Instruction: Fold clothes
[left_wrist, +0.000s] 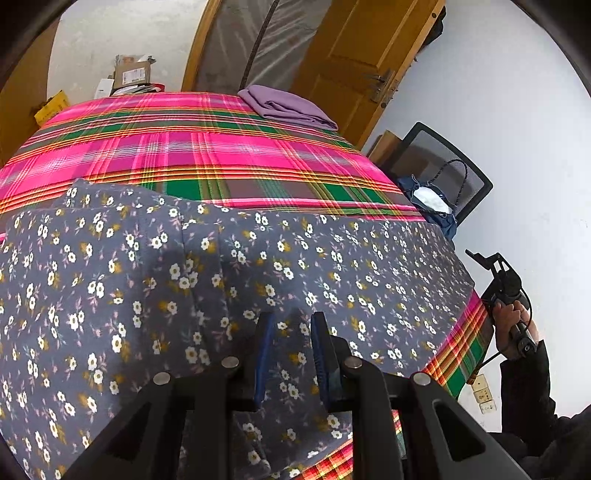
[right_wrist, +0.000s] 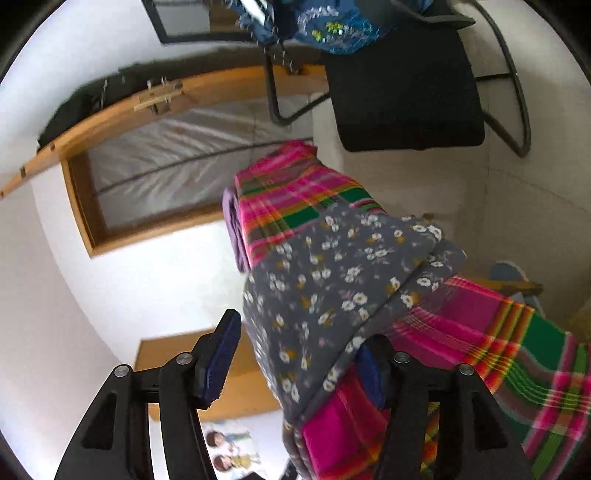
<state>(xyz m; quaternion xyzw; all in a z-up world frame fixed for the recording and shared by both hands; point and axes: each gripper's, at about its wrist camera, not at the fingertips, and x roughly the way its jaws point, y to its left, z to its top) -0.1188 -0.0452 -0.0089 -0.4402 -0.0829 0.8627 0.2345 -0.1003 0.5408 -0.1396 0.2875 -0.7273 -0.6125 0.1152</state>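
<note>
No text can be read: the label on the far cardboard box (left_wrist: 132, 73) beyond the bed (left_wrist: 207, 147) is too small and blurred.

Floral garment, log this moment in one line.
floral garment: spread on plaid bed | left gripper: over garment | right gripper: open at garment edge
</note>
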